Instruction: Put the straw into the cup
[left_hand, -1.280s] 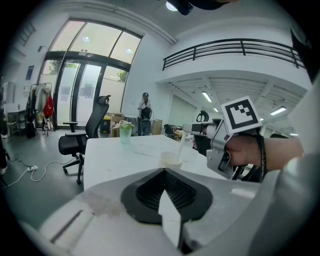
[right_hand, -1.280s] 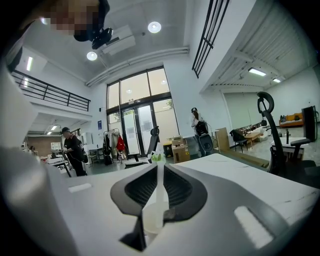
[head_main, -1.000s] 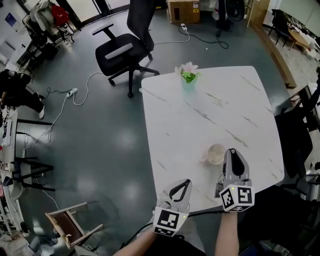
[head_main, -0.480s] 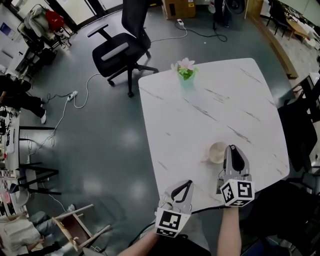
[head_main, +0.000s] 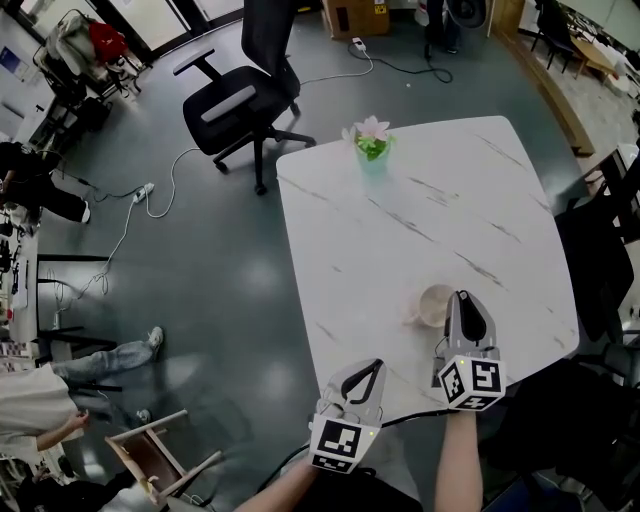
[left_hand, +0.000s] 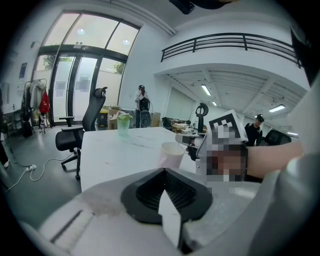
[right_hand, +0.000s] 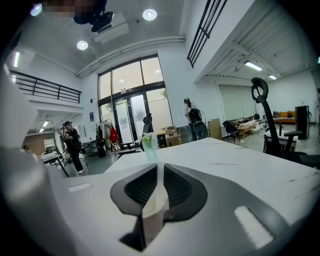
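A pale cup (head_main: 434, 305) stands near the front right of the white marble table (head_main: 420, 200). My right gripper (head_main: 463, 298) lies just right of its rim, pointing away from me. In the right gripper view its jaws (right_hand: 161, 165) stand narrowly apart with a thin pale strip, the straw (right_hand: 156, 206), pressed between the pads. The straw does not show in the head view. My left gripper (head_main: 375, 364) hovers at the table's front edge, shut and empty. The left gripper view shows its closed tips (left_hand: 163, 171), the cup (left_hand: 171, 155) and the right gripper (left_hand: 196, 147) beside it.
A green vase with pink flowers (head_main: 372, 150) stands at the table's far edge. A black office chair (head_main: 240, 95) is beyond the table, and another dark chair (head_main: 600, 270) is at its right. A person (head_main: 60, 390) and a wooden chair (head_main: 150, 455) are on the floor at lower left.
The right gripper has sunk slightly beside the cup. The left gripper has stayed put. A person has walked into the lower left of the head view.
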